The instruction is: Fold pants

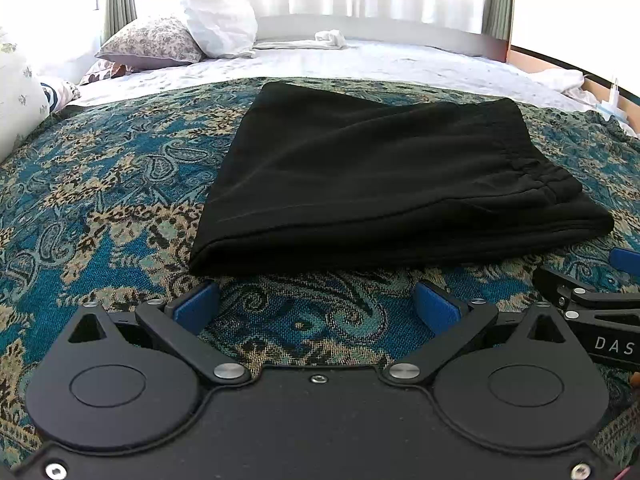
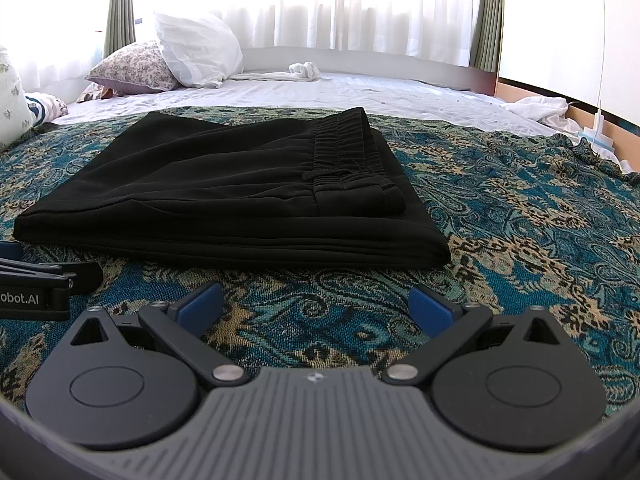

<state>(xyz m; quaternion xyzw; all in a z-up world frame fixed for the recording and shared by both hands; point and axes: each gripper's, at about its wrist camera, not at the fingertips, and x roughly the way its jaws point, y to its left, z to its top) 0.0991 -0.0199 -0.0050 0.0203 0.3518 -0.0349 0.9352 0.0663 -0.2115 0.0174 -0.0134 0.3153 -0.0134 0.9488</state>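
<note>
Black pants (image 1: pixel 384 184) lay folded into a compact stack on the patterned blue-and-tan bedspread (image 1: pixel 112 184), flat, no claw touching them. Elastic waistband (image 2: pixel 352 160) sat on top toward the stack's right side in the right wrist view, with the thick folded edge facing the cameras.

Left claw (image 1: pixel 316 308) hovered low over the bedspread just short of the pants' near edge, blue fingertips (image 1: pixel 196 306) spread wide apart, nothing between them. Right claw (image 2: pixel 314 306) was the same: jaws wide apart, empty, just in front of the stack's near edge. Each claw showed at the border of the other's view, side by side and close together.

Farther back the bedspread ended and a white sheet (image 2: pixel 360 92) covered the rest of the bed. A floral pillow (image 2: pixel 132 68) and a white pillow (image 2: pixel 196 52) leaned at the back left. A small crumpled white cloth (image 2: pixel 304 70) lay near the back edge, and another rumpled white fabric (image 2: pixel 540 110) at the right side. Bright curtained windows (image 2: pixel 320 4) behind, mostly blown out.
</note>
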